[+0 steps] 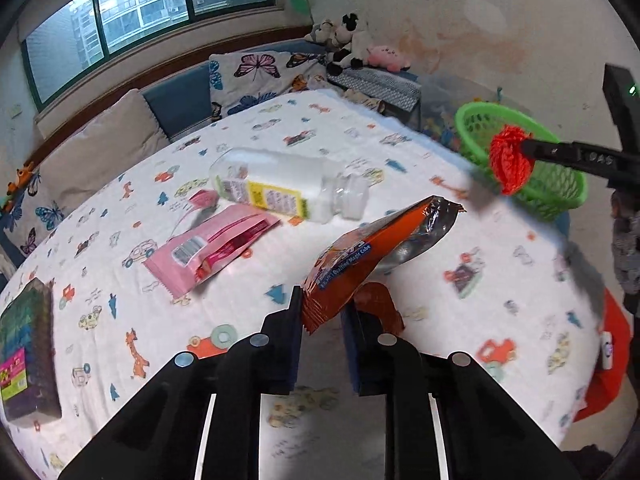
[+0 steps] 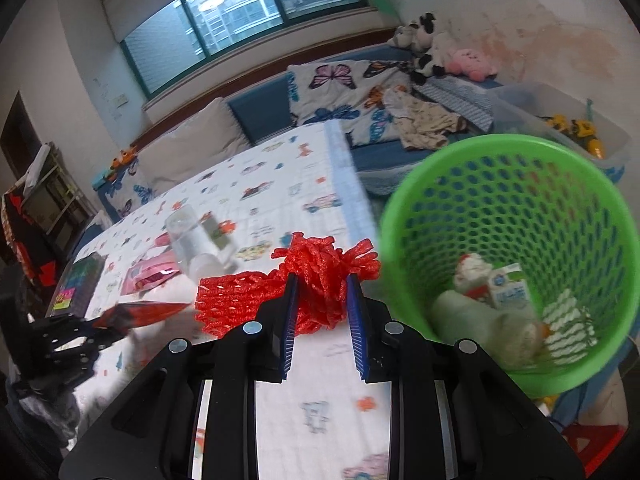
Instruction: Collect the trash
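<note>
Orange snack wrapper (image 1: 360, 256), lettered "Magic Cube", is clamped in the left gripper (image 1: 320, 320). Only the right wrist view shows the milk carton (image 2: 508, 286) inside the green basket (image 2: 404, 216), right of the right gripper (image 2: 322, 300) clamping red foam netting (image 2: 304, 276).

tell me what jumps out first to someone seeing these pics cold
The red foam netting pinched in the right gripper grabs the eye, right beside the bright green basket at the table's edge, which already holds a small carton and other scraps. Next comes the orange snack wrapper clamped in the left gripper and lifted off the patterned tablecloth. Behind it a clear bottle lies on its side by a pink packet.
</note>
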A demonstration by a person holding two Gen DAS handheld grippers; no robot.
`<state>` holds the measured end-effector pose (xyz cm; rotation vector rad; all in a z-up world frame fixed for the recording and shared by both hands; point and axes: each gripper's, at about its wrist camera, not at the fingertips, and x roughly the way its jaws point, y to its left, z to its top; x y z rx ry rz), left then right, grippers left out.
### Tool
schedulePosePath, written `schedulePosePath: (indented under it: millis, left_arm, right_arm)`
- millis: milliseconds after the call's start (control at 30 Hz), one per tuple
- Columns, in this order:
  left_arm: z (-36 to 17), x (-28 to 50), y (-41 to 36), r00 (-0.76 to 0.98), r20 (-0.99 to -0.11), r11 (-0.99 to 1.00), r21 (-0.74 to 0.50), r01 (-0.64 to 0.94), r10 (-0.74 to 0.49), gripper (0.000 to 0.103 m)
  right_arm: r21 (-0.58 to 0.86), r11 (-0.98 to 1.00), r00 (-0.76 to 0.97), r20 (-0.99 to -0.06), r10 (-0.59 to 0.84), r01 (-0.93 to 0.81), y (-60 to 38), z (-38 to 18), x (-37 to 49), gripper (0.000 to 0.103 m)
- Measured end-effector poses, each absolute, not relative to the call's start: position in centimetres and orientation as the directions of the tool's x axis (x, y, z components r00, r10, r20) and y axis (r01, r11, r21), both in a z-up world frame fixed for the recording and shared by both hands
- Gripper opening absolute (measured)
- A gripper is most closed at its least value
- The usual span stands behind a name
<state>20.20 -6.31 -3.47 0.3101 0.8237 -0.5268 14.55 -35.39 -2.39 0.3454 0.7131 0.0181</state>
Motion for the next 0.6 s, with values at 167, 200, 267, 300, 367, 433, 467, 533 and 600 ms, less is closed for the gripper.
schedulePosePath:
  millis: [167,200,267,300,367,433,467,533,600]
  left_arm:
    - [-1.7,19.5,-8.4,0.554,-0.746,0.807,0.038,0.589,-0.369,0.018]
    - [-1.4,19.3,-9.1,0.551,-0.743,0.800,0.033,0.599,-0.381,0.018]
    - [-0.9,19.2,-10.4,0.542,-0.740,0.789,0.025,0.614,-0.398,0.018]
    - [-0.7,19.1,-11.3,0.539,-0.739,0.783,0.024,0.622,-0.405,0.018]
    - [-0.4,19.1,-13.1,0.526,-0.738,0.770,0.014,0.638,-0.422,0.017]
    - [0.0,19.1,-14.6,0.515,-0.737,0.758,0.005,0.652,-0.438,0.017]
    - [0.2,19.1,-15.6,0.513,-0.734,0.751,0.007,0.661,-0.445,0.017]
    - [0.4,19.1,-17.2,0.508,-0.731,0.738,0.009,0.675,-0.456,0.017]
    - [0.5,19.2,-18.7,0.497,-0.731,0.725,0.004,0.689,-0.468,0.014]
  right_arm:
    - [0.293,0.943,0.764,-0.642,0.070,0.160,-38.5,-2.2,13.2,0.025]
    - [0.285,0.942,0.765,-0.642,0.049,0.179,-39.5,-2.1,12.8,0.025]
    - [0.275,0.940,0.764,-0.645,0.025,0.202,-40.7,-2.2,12.5,0.025]
    - [0.269,0.938,0.762,-0.648,0.009,0.217,-41.6,-2.2,12.3,0.025]
    - [0.256,0.934,0.758,-0.652,-0.022,0.247,-43.1,-2.4,12.1,0.026]
    - [0.243,0.932,0.752,-0.658,-0.046,0.270,-44.2,-2.5,11.8,0.027]
    - [0.230,0.929,0.747,-0.662,-0.068,0.289,-44.9,-2.7,11.7,0.027]
    - [0.219,0.926,0.738,-0.669,-0.087,0.308,-45.9,-3.1,11.5,0.027]
    - [0.226,0.919,0.730,-0.678,-0.091,0.324,-47.0,-3.7,11.3,0.028]
